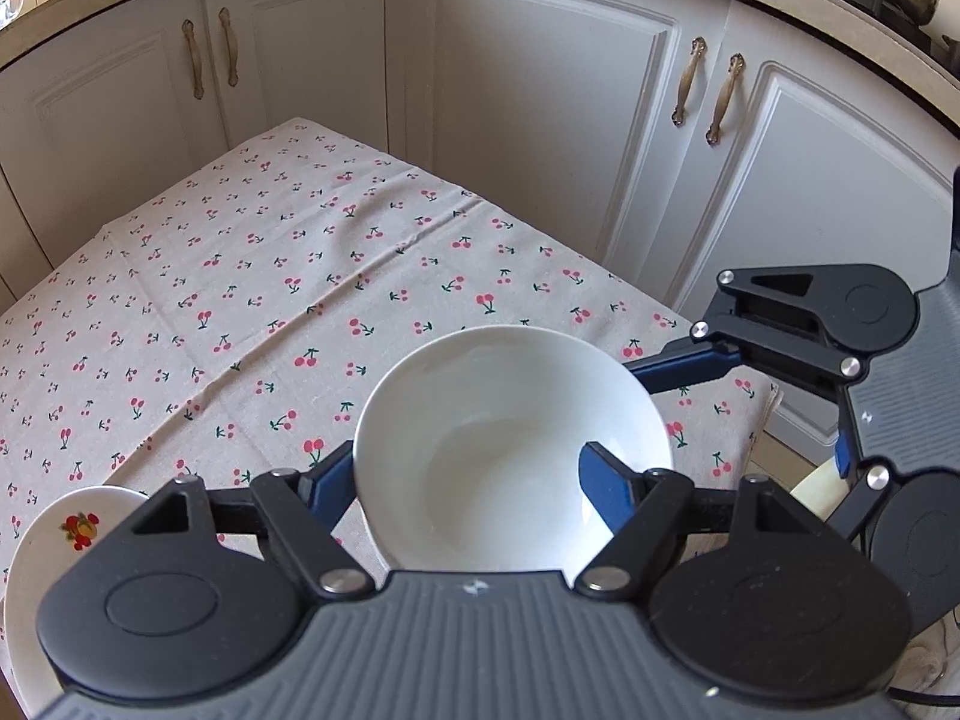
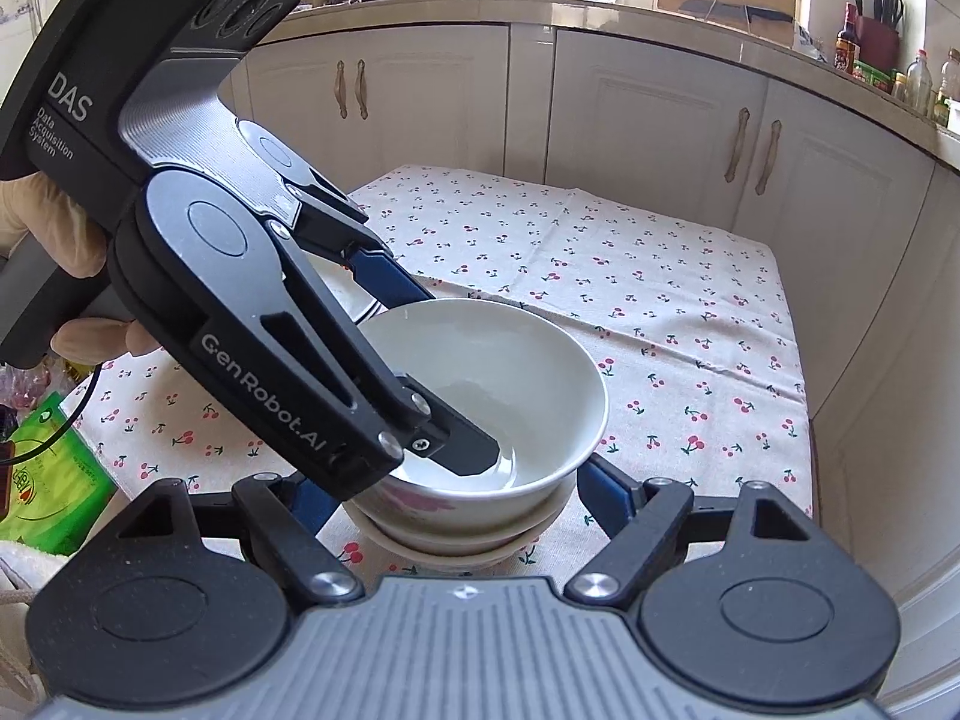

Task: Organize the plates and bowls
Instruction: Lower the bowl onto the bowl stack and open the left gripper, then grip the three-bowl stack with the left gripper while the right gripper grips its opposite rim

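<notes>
Looks like the nesting step: white bowl [image 2: 528,372] at 6 o'clock on the cherry-cloth bench [image 2: 630,276], seated in a shallower dish [image 2: 474,547] beneath. Straddling its rim with the left gripper [image 1: 468,486], fingers spread apart, one down inside the bowl, the other outside at about 10 o'clock. Hard to tell from here about any real pressure on the wall. Flanking the dish low down with the right gripper [image 2: 462,501], fingers wide open at 4 and 8 o'clock, gripping nothing. Also a fruit-printed plate [image 1: 24,570] at 8 o'clock in the left view.

To finish well: check for a level, centred seat before leaving the bowl. Lift the inner finger straight up along its own line, without dragging on the glazed wall or tipping the bowl. Brace the dish lightly from the right against rocking, and avoid squeezing hard on slick ceramic. Then stack the plate apart from the bowls rather than on top.
</notes>
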